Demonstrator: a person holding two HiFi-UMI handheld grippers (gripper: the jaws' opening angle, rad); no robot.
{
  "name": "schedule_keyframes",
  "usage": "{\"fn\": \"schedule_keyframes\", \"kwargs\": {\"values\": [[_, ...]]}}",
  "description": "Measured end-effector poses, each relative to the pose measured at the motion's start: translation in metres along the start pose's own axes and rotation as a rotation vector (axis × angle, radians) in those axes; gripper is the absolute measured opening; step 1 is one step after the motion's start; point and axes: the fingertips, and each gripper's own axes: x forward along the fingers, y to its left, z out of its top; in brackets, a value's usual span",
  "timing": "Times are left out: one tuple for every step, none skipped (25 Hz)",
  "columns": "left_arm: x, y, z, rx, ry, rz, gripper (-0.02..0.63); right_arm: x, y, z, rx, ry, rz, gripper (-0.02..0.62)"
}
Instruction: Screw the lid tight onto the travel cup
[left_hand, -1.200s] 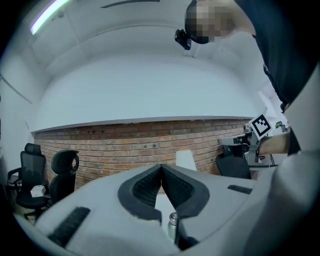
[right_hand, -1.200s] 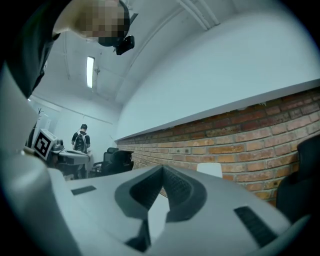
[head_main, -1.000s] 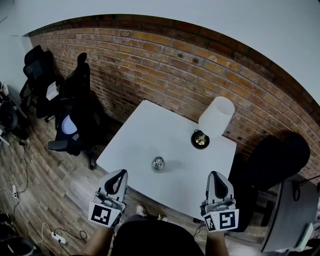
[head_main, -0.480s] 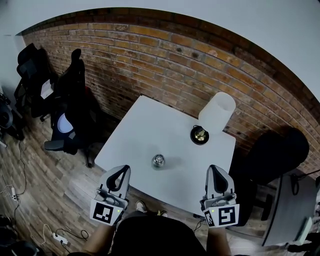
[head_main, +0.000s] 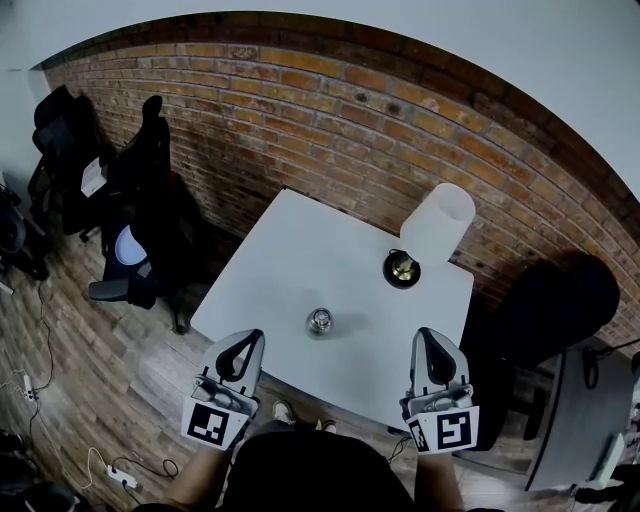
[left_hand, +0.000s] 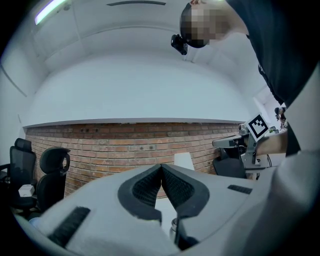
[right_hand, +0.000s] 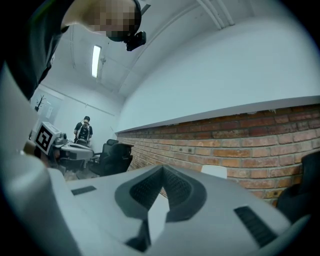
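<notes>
A small shiny metal cup (head_main: 319, 321) stands near the middle of the white table (head_main: 290, 260); it also shows low under the left jaws as a metal cup (left_hand: 173, 230). A round black lid-like piece with a gold centre (head_main: 401, 269) lies toward the far right. My left gripper (head_main: 241, 346) and right gripper (head_main: 432, 349) hover at the table's near edge, short of the cup. Both are shut with nothing between the pads. In their own views the left gripper (left_hand: 161, 167) and right gripper (right_hand: 162, 170) point level at the brick wall.
A tall white tapered cylinder (head_main: 437, 222) stands at the table's far right corner, beside the lid-like piece. Black office chairs (head_main: 150, 200) crowd the left. A dark bulky object (head_main: 560, 305) sits right of the table. The brick wall (head_main: 380, 130) runs behind. A person (right_hand: 83, 131) stands far off.
The head view has shifted slightly, so the table sits a little higher in the picture. Both grippers stay shut at almost the same spots by the near edge.
</notes>
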Motion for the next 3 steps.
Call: {"fn": "schedule_keyframes", "kwargs": {"values": [[0.0007,-0.0005,-0.0005,-0.001,0.002,-0.002,0.025,0.0005,0.0,-0.0002,0.0,0.0,0.0,0.014],[0.0015,-0.0009,-0.001,-0.003,0.004,-0.005,0.025,0.001,-0.0001,-0.0006,0.0,0.0,0.001,0.014],[0.0022,-0.0012,-0.0015,-0.005,0.007,-0.007,0.025,0.0016,-0.0001,-0.0009,0.0,0.0,0.001,0.014]]}}
